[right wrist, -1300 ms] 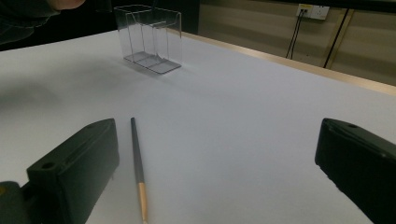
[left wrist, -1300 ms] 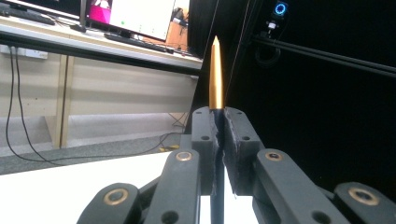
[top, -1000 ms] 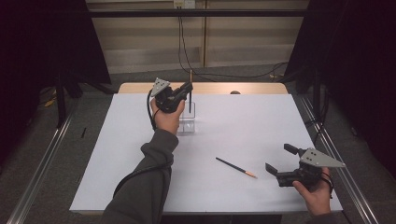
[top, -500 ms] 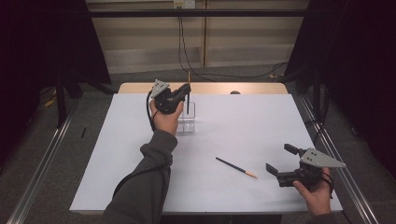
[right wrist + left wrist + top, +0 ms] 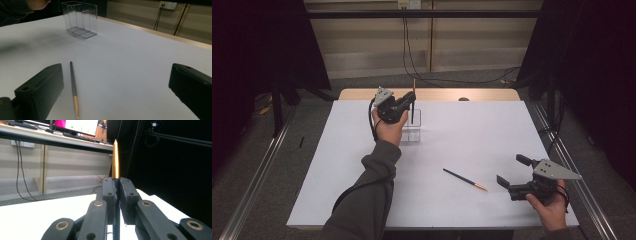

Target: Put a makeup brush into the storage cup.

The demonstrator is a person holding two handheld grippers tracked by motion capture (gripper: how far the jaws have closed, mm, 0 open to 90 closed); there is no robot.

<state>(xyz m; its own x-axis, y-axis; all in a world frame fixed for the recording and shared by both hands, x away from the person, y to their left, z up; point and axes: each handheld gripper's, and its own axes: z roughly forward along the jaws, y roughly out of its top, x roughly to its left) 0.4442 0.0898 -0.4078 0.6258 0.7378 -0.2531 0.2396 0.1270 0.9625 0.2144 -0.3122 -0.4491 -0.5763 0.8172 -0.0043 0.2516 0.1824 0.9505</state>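
White sheeting covers your table [image 5: 492, 130], with a pale wall and trailing cables behind. Your left gripper [image 5: 411, 101] is clamped tight on a slim black pencil-like stick with a gold tip [image 5: 115, 162], held upright, gold end up, right over the clear plastic three-compartment holder [image 5: 414, 131]. From above, its lower end looks to reach into the holder, though which compartment I cannot tell. Keep the stick vertical, lower it until the bottom end rests on the holder's floor, and only then ease the grip off, so it leans gently instead of dropping. Your right gripper [image 5: 518, 175] hovers with jaws spread wide and nothing between them, near the second black stick with a gold end [image 5: 73, 86], which lies flat on the sheet just beside its one jaw. Compared with a second ago, nothing has shifted: both hands, both sticks and the holder sit where they were.
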